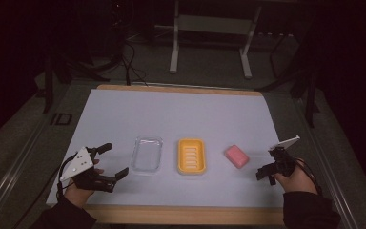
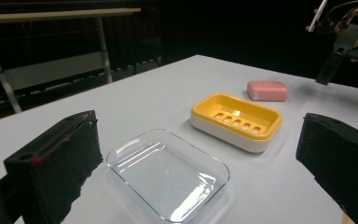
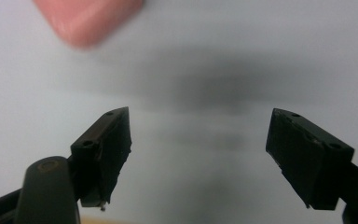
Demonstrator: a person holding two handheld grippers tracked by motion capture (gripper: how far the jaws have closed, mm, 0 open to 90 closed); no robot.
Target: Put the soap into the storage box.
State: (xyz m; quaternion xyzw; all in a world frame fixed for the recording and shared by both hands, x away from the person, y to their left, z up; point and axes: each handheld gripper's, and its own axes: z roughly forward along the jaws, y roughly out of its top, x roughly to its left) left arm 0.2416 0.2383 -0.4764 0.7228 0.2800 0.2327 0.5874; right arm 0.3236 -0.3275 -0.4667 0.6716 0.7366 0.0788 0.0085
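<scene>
While both hands rest near the front edge of the surface (image 1: 124, 109), the scene reads as follows.
Right gripper (image 1: 267, 172): held just right of the pink soap bar, jaws spread with nothing between them; its own view shows bare surface in the gap and the soap blurred at the upper left.
Left gripper (image 1: 116, 162): at the front left, jaws spread wide, nothing between them, pointing toward the clear dish.
Pink soap bar (image 1: 237, 156): lies flat on the surface, right of the yellow soap tray, apart from it and untouched.
Yellow soap tray (image 1: 192, 155): slotted insert on a white base, centre of the row.
Clear dish (image 1: 147, 153): transparent, shallow, left of the tray, just ahead of the left gripper.
</scene>
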